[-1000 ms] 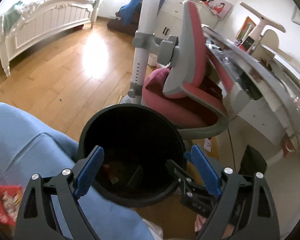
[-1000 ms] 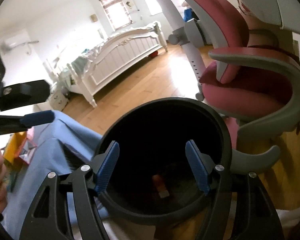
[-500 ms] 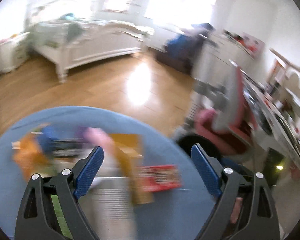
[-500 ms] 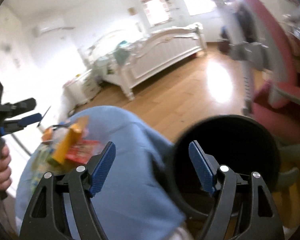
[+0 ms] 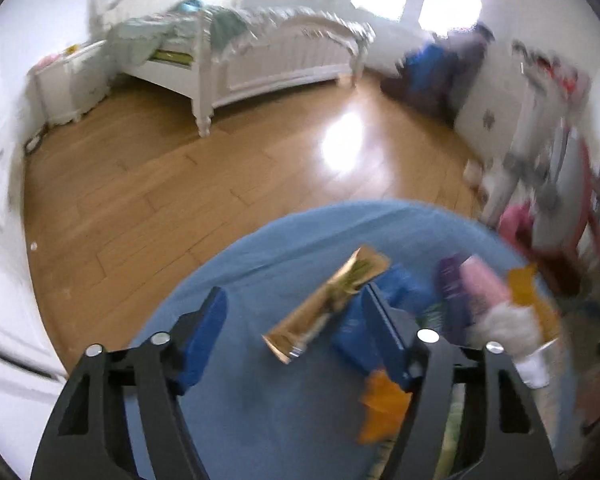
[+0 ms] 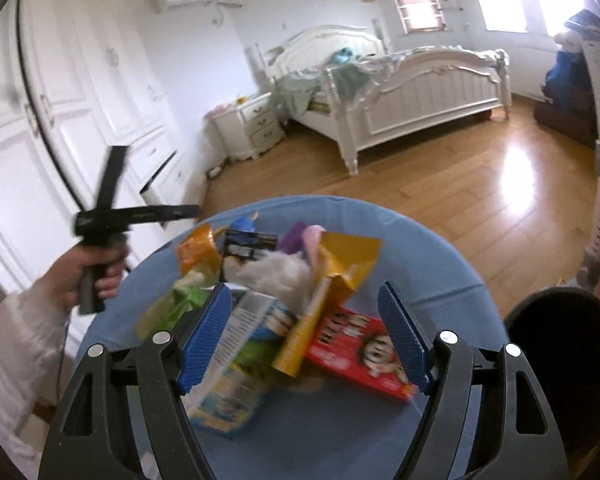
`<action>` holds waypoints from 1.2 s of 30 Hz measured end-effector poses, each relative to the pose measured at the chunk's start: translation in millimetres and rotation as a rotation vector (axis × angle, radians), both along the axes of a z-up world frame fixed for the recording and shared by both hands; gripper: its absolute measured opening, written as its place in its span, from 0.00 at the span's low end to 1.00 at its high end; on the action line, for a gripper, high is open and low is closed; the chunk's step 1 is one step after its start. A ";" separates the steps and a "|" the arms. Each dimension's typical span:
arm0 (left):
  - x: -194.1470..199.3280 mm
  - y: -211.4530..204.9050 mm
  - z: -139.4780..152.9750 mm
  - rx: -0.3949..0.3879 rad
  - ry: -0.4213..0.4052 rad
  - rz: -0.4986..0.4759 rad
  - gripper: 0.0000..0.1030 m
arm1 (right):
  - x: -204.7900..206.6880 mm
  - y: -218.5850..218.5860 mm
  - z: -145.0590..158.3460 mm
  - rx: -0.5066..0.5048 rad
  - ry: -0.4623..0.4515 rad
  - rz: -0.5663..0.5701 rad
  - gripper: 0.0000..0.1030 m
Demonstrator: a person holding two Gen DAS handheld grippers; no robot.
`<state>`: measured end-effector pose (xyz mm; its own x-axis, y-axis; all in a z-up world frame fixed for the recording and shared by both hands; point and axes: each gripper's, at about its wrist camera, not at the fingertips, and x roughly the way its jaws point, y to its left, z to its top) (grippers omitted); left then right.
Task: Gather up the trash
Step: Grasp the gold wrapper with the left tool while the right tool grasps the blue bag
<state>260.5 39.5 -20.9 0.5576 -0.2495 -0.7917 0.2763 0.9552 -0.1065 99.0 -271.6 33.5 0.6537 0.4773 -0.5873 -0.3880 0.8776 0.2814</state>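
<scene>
A heap of trash lies on the round blue table [image 6: 380, 224]. It includes a red box [image 6: 360, 352], a yellow tube [image 6: 300, 340], a yellow bag [image 6: 352, 260], white fluff [image 6: 276, 272] and a blue-and-white carton [image 6: 236, 364]. My right gripper [image 6: 308, 336] hovers open over this heap with nothing pressed between its fingers. The black bin [image 6: 560, 360] stands at the table's right edge. My left gripper [image 5: 296, 332] is over the table's other side. Its jaws are closing above a gold wrapper [image 5: 324, 304], apart from it. A blue packet [image 5: 356, 328] lies by its right finger.
A hand [image 6: 100, 272] in a white sleeve holds the left gripper at the table's left. A white bed [image 6: 412, 96], a nightstand [image 6: 252, 128] and white wardrobes [image 6: 60, 120] line the far side. Wooden floor [image 5: 180, 184] lies between. A red chair [image 5: 540, 224] is at the right.
Both views have swung away from the black bin to the blue table with its trash. The left jaws stand narrower than before. The picture is blurred by the fast motion.
</scene>
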 end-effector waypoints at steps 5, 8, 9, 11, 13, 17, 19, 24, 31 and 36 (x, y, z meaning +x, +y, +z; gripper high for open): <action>5.5 -23.8 -18.4 0.065 0.004 -0.191 0.62 | 16.6 15.1 8.0 -0.036 0.006 0.028 0.73; 11.7 -27.7 -21.0 0.061 -0.004 -0.225 0.63 | 32.2 29.7 17.6 -0.058 0.007 0.064 0.73; 15.3 -26.9 -23.3 0.053 0.004 -0.223 0.63 | 41.2 38.9 21.5 -0.069 0.012 0.086 0.73; 18.5 -23.2 -27.0 0.013 0.017 -0.220 0.63 | 60.6 54.1 27.2 -0.098 0.029 0.124 0.73; 15.8 -19.6 -26.6 -0.008 0.006 -0.224 0.62 | 77.4 74.3 29.3 -0.130 0.048 0.160 0.73; 3.8 -13.0 -23.9 -0.020 -0.001 -0.224 0.54 | 124.1 114.4 24.5 -0.184 0.122 0.213 0.73; 3.0 -12.6 -26.0 -0.011 -0.004 -0.219 0.41 | 150.9 136.7 12.8 -0.199 0.201 0.238 0.73; 2.0 1.5 -28.5 -0.060 -0.005 -0.158 0.24 | 193.2 175.3 -29.1 -0.255 0.400 0.287 0.62; -7.3 -8.2 -29.9 -0.002 -0.019 -0.202 0.29 | 189.3 190.1 -31.8 -0.229 0.414 0.349 0.32; -5.8 -16.8 -25.8 0.019 -0.051 -0.225 0.65 | 150.6 165.8 0.6 -0.185 0.268 0.256 0.32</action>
